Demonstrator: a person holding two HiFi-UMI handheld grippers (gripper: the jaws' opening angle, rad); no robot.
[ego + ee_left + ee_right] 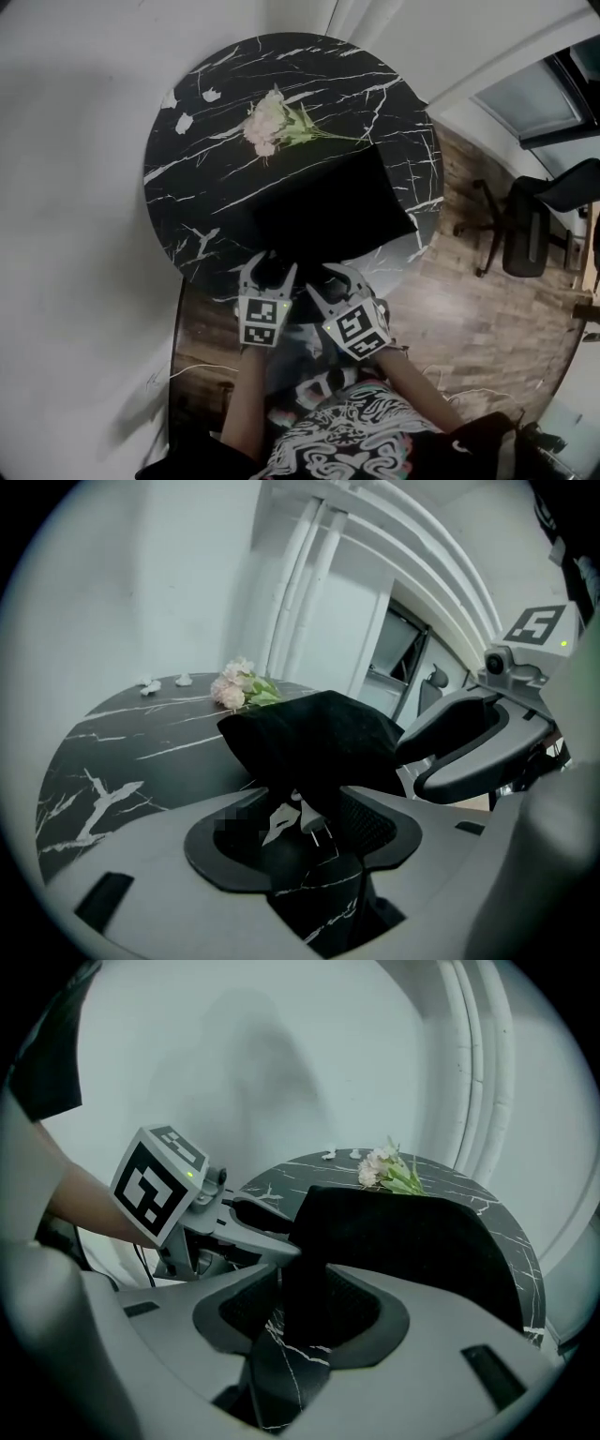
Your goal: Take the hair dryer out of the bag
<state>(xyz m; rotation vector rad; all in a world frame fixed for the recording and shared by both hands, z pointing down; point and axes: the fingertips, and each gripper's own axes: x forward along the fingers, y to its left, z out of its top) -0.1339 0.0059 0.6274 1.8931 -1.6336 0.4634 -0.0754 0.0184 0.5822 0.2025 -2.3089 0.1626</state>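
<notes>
A black cloth bag (337, 211) lies flat on the round black marble table (197, 197), its near edge towards me. Both grippers are at that near edge, side by side. My left gripper (269, 267) is open. In the left gripper view a white two-pin plug (316, 823) pokes out from under the bag (309, 738) and lies between the spread jaws, untouched. My right gripper (336, 278) is also open, and a hanging fold of the bag (314, 1269) sits loosely between its jaws. The hair dryer's body is hidden inside the bag.
A small bunch of pale pink flowers (272, 127) lies on the table behind the bag. A black office chair (525, 225) stands on the wooden floor to the right. A white wall curves round the table's far and left sides.
</notes>
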